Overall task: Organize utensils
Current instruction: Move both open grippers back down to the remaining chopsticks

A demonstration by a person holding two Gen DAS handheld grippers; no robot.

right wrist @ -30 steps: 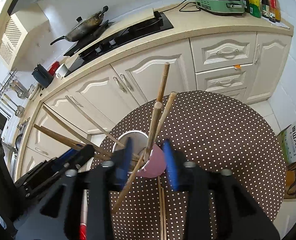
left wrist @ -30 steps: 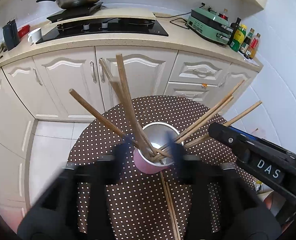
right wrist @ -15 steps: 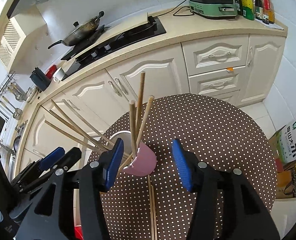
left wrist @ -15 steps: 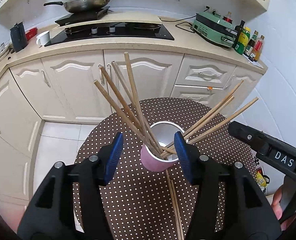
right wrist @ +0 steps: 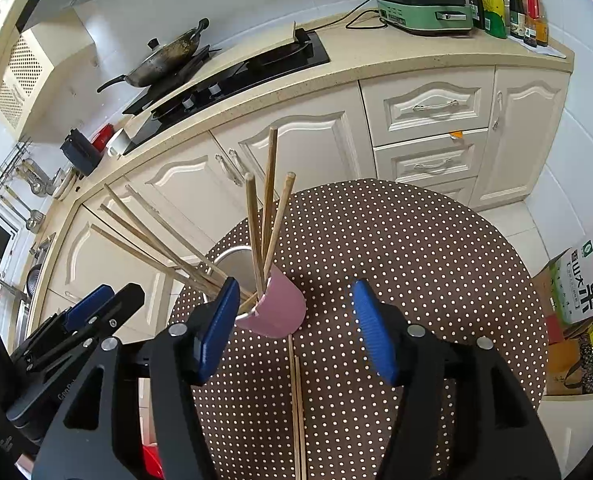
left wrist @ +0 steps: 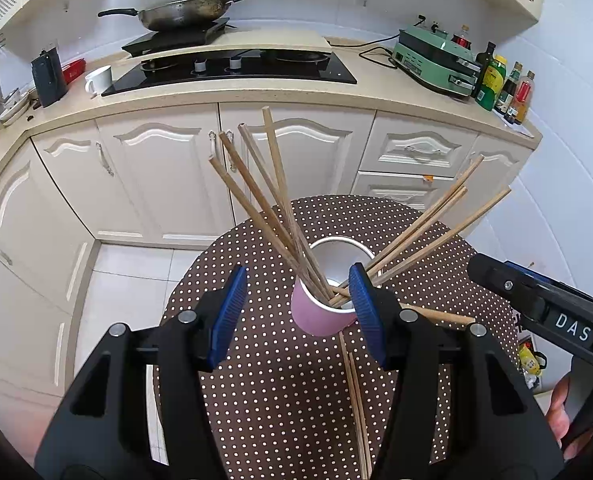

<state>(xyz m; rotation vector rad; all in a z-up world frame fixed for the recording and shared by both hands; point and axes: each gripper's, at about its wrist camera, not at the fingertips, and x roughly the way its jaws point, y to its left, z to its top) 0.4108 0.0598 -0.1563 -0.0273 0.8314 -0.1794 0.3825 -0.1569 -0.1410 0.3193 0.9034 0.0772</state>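
Observation:
A pink cup (left wrist: 320, 318) stands upright on the round brown polka-dot table (left wrist: 288, 400), full of several wooden chopsticks (left wrist: 256, 200) that fan out left and right. The cup also shows in the right wrist view (right wrist: 282, 308). Two more chopsticks (left wrist: 356, 396) lie flat on the table in front of the cup, also seen in the right wrist view (right wrist: 297, 408). My left gripper (left wrist: 298, 314) is open and empty, its jaws standing either side of the cup without touching it. My right gripper (right wrist: 294, 330) is open and empty, just right of and behind the cup.
Cream kitchen cabinets (left wrist: 168, 168) and a counter with a black hob (left wrist: 232, 66), a wok (left wrist: 184, 10), a green appliance (left wrist: 436, 60) and bottles (left wrist: 504, 88) stand beyond the table. A cardboard box (right wrist: 576, 280) sits on the floor at the right.
Both grippers have opened and drawn back from the cup. The chopsticks held a second ago now stand loose in the cup, resting against its rim.

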